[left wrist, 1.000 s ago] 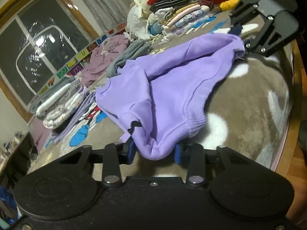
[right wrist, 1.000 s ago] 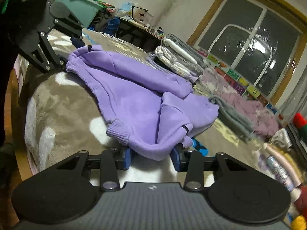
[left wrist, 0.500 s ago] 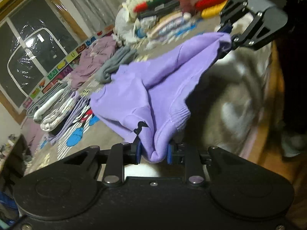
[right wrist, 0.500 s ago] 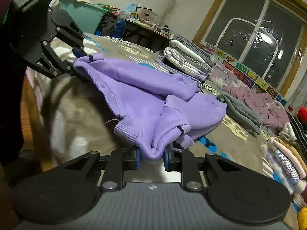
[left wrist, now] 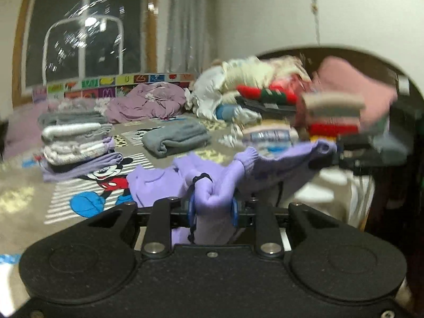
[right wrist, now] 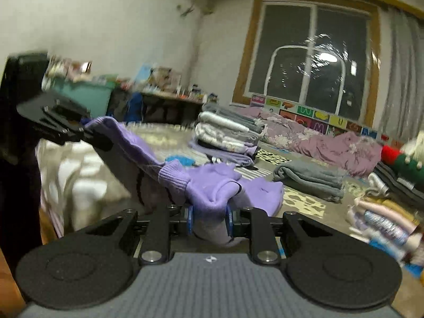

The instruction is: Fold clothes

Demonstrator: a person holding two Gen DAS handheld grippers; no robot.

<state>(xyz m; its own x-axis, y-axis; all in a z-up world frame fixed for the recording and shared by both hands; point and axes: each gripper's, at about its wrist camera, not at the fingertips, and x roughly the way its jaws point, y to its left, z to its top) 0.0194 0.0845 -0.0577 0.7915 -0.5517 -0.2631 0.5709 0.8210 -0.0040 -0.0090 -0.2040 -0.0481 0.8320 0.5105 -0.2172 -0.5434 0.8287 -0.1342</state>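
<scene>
Jaws clamped on purple sweatshirt [left wrist: 212, 198], stretched lengthwise between grippers

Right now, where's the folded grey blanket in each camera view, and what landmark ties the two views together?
Left wrist: grey blanket lies centre-left, on the bed beyond the purple top.
Right wrist: grey blanket lies right of centre, beyond the same top.
Shared landmark: the dark window behind the bed.

Clothes stack [left wrist: 304, 106] — perhaps sweaters — blurred beyond telling.
</scene>
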